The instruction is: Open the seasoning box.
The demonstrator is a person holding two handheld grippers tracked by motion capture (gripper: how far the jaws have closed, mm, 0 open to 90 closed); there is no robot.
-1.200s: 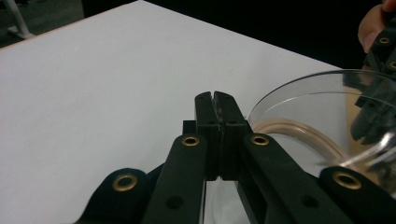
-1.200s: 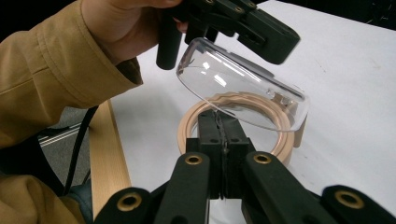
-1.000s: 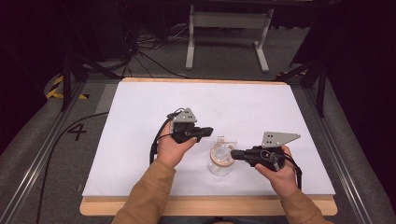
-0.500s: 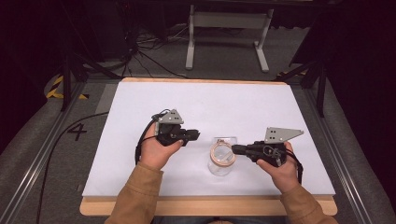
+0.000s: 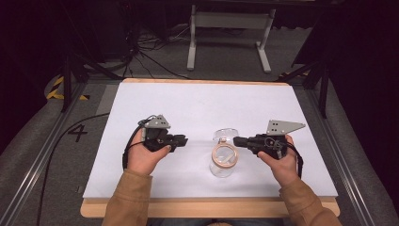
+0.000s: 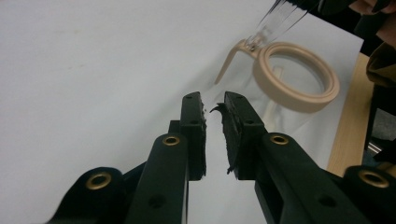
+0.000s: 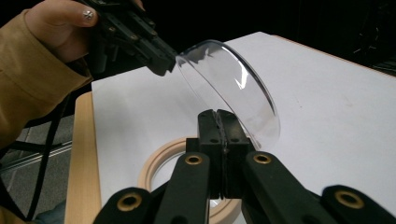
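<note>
The right gripper (image 7: 219, 116), jaws pressed together, sits at the beige rim of the clear jar (image 5: 223, 159) near the tabletop's front edge; whether it pinches the raised clear lid (image 7: 233, 88) is unclear. The left gripper (image 6: 212, 107), jaws narrowly parted, holds nothing. Steady the jar before moving the lid.

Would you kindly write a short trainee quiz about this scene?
1. True or false: the left gripper holds the jar.
2. The jar's lid is: A) swung open, B) shut on the jar, C) lying apart on the table.
3. Fill in: the ring around the jar's mouth is ___ in colour.
Key: 1 false; 2 A; 3 beige.
</note>
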